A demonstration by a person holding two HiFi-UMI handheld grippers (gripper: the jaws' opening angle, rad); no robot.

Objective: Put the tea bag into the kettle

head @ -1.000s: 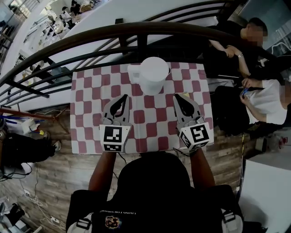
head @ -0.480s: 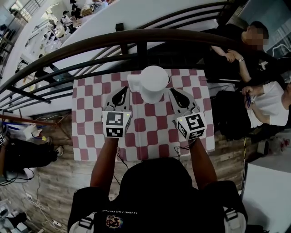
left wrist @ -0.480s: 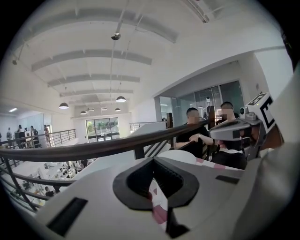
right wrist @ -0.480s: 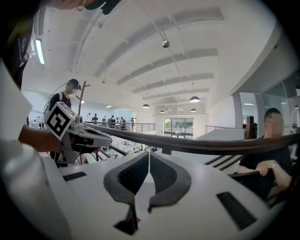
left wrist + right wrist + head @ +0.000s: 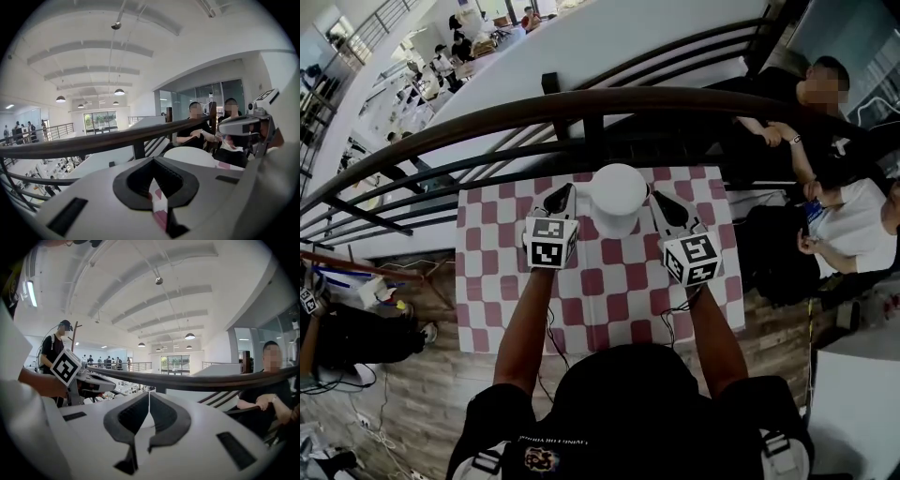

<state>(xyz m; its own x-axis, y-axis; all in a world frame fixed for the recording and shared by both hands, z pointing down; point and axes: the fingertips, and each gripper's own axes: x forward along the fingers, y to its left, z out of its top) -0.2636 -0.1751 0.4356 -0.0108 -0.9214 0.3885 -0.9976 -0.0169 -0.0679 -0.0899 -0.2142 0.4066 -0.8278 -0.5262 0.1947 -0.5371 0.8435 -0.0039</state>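
A white kettle (image 5: pixel 618 195) with its lid on stands at the far middle of the checked table (image 5: pixel 609 295). My left gripper (image 5: pixel 565 191) is just left of the kettle and my right gripper (image 5: pixel 660 199) just right of it, both pointing away from me. In the left gripper view the jaws (image 5: pixel 152 159) meet with nothing between them, and the kettle's lid (image 5: pixel 194 154) shows just beyond on the right. The right gripper view shows that gripper (image 5: pixel 149 393) shut and empty too. No tea bag is visible in any view.
A dark curved railing (image 5: pixel 581 108) runs right behind the table's far edge. Two seated people (image 5: pixel 825 141) are beyond the table's right side. Wooden floor (image 5: pixel 441 375) surrounds the table on the near side.
Both grippers have moved forward across the table, from near its front half to either side of the kettle. Their jaws stay shut.
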